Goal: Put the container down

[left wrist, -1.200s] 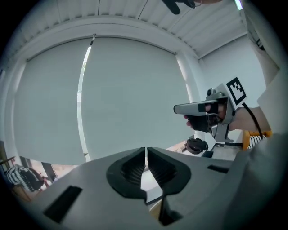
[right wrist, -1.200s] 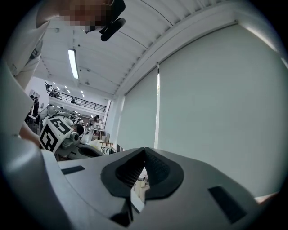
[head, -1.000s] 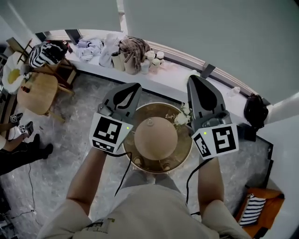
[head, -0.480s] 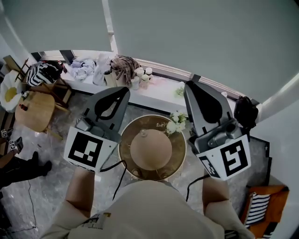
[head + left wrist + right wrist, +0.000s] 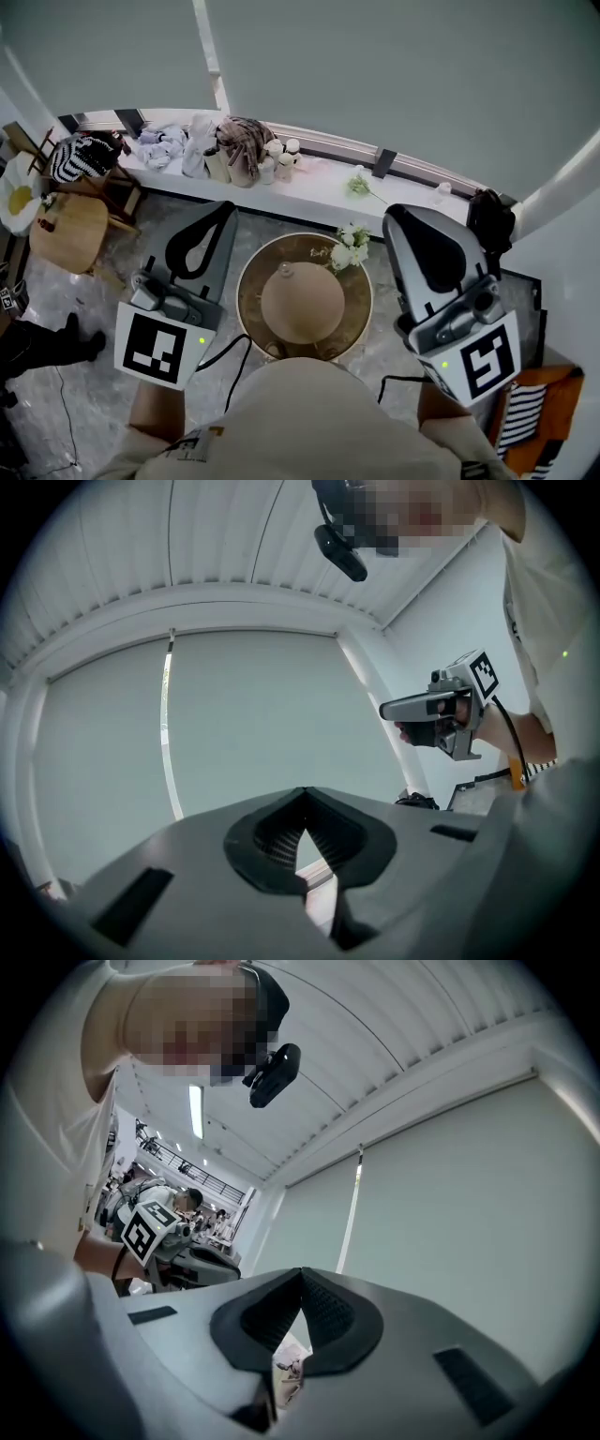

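Left gripper [image 5: 223, 210], right gripper [image 5: 401, 219]: jaws together, nothing between them, both held clear of table.

Container [image 5: 302, 302]: tan dome with small knob [image 5: 286, 270], sits on round table [image 5: 247, 296] between the two grippers, touching neither. Looks set down.

Handling, judged: rigid, smooth shell, so slippery and probably breakable; moderate weight. Take hold at opposite sides near base, one gripper each; knob too small to trust.

Count: one container, one knob, one table, one white flower bunch [image 5: 349, 246] beyond container, nearer right gripper; two grippers.
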